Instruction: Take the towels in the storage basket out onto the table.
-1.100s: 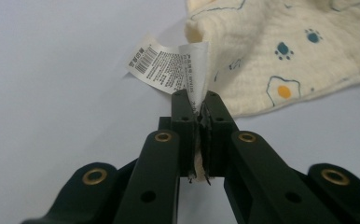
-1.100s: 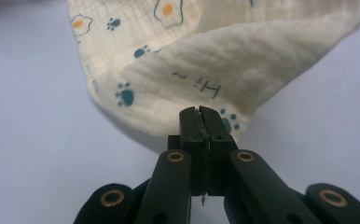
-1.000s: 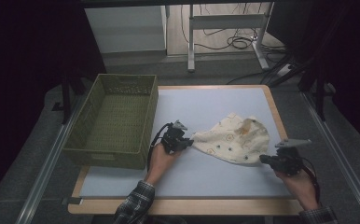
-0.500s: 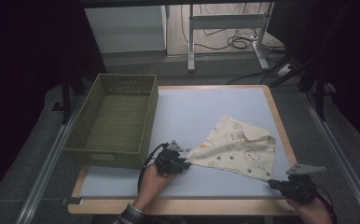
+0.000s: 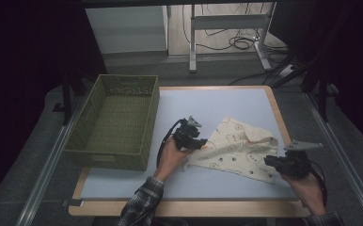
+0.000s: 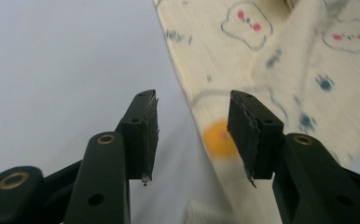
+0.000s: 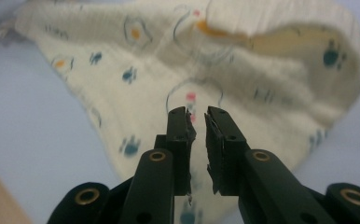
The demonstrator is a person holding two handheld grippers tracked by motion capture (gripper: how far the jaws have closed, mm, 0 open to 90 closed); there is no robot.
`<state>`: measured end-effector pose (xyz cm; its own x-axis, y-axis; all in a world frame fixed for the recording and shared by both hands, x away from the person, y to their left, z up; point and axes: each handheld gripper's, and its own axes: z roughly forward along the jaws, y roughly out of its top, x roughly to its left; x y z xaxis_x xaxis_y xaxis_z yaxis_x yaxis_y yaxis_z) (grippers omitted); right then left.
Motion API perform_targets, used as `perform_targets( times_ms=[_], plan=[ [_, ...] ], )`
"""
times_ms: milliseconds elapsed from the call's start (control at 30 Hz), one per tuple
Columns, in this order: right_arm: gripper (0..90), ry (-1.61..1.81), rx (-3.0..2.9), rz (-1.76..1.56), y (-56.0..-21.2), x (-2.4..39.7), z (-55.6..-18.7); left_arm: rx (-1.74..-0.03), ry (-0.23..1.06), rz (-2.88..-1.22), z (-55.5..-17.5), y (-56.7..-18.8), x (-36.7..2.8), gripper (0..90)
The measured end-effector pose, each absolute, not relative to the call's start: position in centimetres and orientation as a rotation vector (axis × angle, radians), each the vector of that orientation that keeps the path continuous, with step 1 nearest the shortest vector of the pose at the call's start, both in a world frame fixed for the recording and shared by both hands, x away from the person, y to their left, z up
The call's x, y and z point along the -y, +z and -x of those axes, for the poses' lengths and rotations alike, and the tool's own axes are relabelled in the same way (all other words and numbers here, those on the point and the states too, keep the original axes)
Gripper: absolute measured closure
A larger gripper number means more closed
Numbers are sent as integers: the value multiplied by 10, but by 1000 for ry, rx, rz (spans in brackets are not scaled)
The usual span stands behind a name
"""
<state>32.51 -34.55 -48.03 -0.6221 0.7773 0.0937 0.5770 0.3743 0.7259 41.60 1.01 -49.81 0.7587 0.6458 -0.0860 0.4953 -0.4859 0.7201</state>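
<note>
A cream cloth (image 5: 238, 148) printed with small animals lies spread on the pale tabletop (image 5: 217, 101), with one corner folded over at its far right. My left gripper (image 5: 189, 134) sits at the cloth's left edge. In the left gripper view its jaws (image 6: 192, 100) stand apart with nothing between the pads, and the cloth (image 6: 262, 56) lies just beyond; they have just been opening. My right gripper (image 5: 283, 165) is at the cloth's near right corner. In its own view the right gripper (image 7: 197, 114) shows a narrow gap over the cloth (image 7: 136, 79); these jaws have also just been opening, gripping nothing.
A green woven basket (image 5: 116, 120) stands at the table's left side, close to my left hand. The table has a wooden rim (image 5: 278, 113). Beyond it are dark floor, cables and metal table legs (image 5: 226, 23).
The bunched cloth was drawn toward the near edge and spread flat. Both grippers then let go and moved back away from that edge, the left one farther.
</note>
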Motion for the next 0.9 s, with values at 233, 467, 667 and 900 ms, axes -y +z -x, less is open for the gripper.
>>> perform_targets(
  times_ms=[233,467,667,900],
  plan=[
    [724,1144,-2332,-1191,-468,328,-361,-840,278,-2230,-450,-507,23,487],
    [650,1092,-2333,-1167,-468,303,-390,-868,306,-2208,-470,-516,39,439],
    [725,928,-2354,-1147,-488,291,-407,-876,285,-2219,-478,-527,45,484],
    [864,901,-2366,-1175,-500,294,-411,-889,218,-2183,-478,-528,47,830]
  ],
)
